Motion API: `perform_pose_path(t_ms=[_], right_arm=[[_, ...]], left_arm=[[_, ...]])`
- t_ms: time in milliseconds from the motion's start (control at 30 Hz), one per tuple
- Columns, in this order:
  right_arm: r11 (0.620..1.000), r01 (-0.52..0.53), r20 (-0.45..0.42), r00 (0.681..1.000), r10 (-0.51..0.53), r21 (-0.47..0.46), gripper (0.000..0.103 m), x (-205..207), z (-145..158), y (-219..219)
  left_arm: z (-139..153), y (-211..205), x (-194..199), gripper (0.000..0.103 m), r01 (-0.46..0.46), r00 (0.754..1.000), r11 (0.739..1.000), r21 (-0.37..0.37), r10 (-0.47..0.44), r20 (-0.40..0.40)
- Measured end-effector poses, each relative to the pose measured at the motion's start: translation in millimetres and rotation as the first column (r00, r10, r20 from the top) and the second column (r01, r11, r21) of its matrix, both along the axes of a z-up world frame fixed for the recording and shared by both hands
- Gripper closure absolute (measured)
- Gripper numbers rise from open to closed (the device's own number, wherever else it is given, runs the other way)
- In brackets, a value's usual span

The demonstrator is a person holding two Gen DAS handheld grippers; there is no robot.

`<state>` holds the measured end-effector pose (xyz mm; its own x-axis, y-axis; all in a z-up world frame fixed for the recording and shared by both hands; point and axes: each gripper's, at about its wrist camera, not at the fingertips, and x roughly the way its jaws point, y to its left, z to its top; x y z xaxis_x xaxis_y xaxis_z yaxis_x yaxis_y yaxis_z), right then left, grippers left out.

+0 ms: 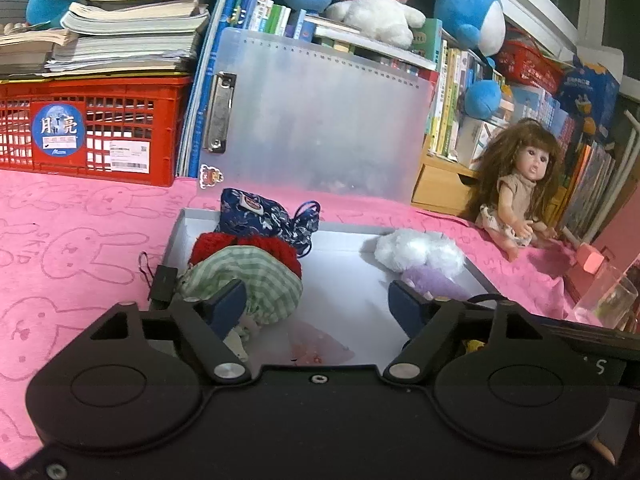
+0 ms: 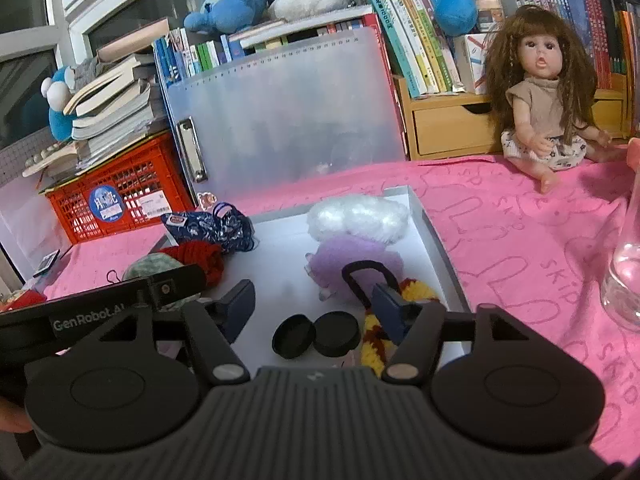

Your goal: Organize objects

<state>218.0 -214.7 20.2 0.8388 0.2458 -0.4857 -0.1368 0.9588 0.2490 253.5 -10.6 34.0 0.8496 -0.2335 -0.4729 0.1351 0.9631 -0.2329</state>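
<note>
Now sorting soft toys into the white tray (image 2: pixel 434 224). Both grippers, left (image 1: pixel 316 304) and right (image 2: pixel 316 304), above tray, jaws apart, empty. Next: pick something outside tray, maybe the doll (image 2: pixel 548 92) behind it.

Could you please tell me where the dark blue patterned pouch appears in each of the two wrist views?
Left wrist: blue pouch left of centre, at the white tray's far left corner.
Right wrist: blue pouch left of centre, at the tray's far left edge.
Shared landmark: the doll, at right.
</note>
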Motion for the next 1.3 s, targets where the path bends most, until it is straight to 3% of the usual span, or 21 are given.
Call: perform_pose_path(t_ms=[133, 533, 733, 1300], right_arm=[[1.000, 0.014, 0.013, 1.000, -0.014, 0.008, 0.016, -2.2, 2.2, -3.6], [0.999, 0.040, 0.049, 0.998, -0.039, -0.023, 0.006, -7.5, 8.5, -4.3], [0.996, 0.065, 0.063, 0.996, -0.062, -0.053, 0.001, -11.5, 12.4, -6.1], [0.992, 0.087, 0.061, 0.995, -0.081, -0.096, 0.000, -23.3, 15.2, -1.7]], left_arm=[[4.8, 3.1, -3.3, 0.013, -0.018, 1.000, 1.000, 0.004, 0.018, 0.010], [11.9, 10.6, -10.6, 0.001, -0.040, 0.999, 0.999, 0.010, 0.039, 0.030], [13.3, 10.6, -15.1, 0.000, -0.024, 0.999, 0.999, 0.022, 0.023, 0.039], [22.9, 11.3, -30.9, 0.000, -0.018, 0.999, 0.999, 0.042, 0.016, 0.052]])
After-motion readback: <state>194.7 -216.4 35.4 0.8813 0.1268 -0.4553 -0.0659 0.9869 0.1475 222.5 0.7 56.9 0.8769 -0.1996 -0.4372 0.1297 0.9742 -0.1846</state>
